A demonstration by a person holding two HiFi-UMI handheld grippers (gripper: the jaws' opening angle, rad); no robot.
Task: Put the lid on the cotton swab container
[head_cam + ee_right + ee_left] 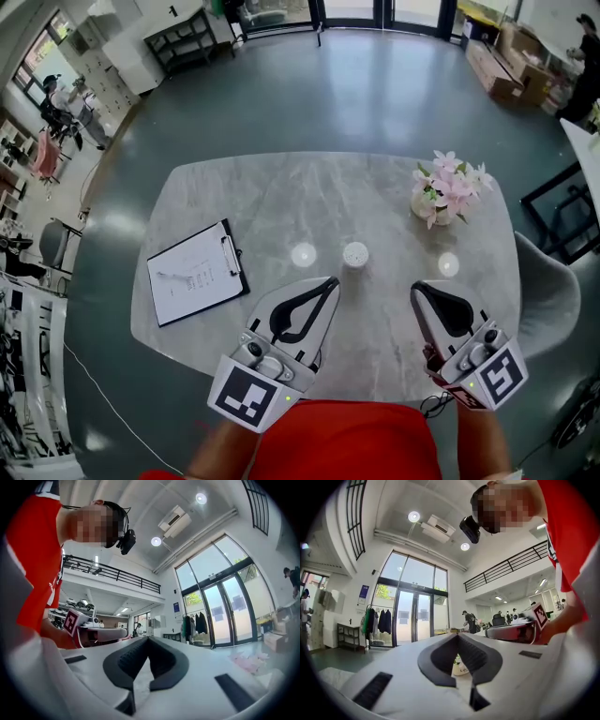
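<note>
In the head view, the container [355,253], small, white and round, is seen standing on the counter [272,192] just beyond the tips of both tools, apart from each. It lies ahead and slightly right of the left tool [330,281], and ahead and left of the right tool [417,290], nearer the former. Both tools are shown closed and empty, their white shells tapering to points around black linings. The counter is a rounded slab of grey veined stone with a sheen. Two bright round patches [303,254] are seen on the counter, one on either side of the container; whether either is a lid or only glare cannot be told. A clipboard [197,274] carrying white paper lies left of the left tool. Pink flowers [448,190] in a pale pot stand well beyond the right tool.

In the left gripper view, the left tool's jaws are seen met at the tip, with nothing clamped. Their ribbed black pads [480,656] enclose a diamond-shaped hollow. Through it the container [459,667], pale with a printed label, is seen ahead on the counter, clear of the pads.

In the right gripper view, the right tool's jaws are likewise drawn together on nothing. Only pale counter is seen through the hollow between its ribbed pads.
</note>
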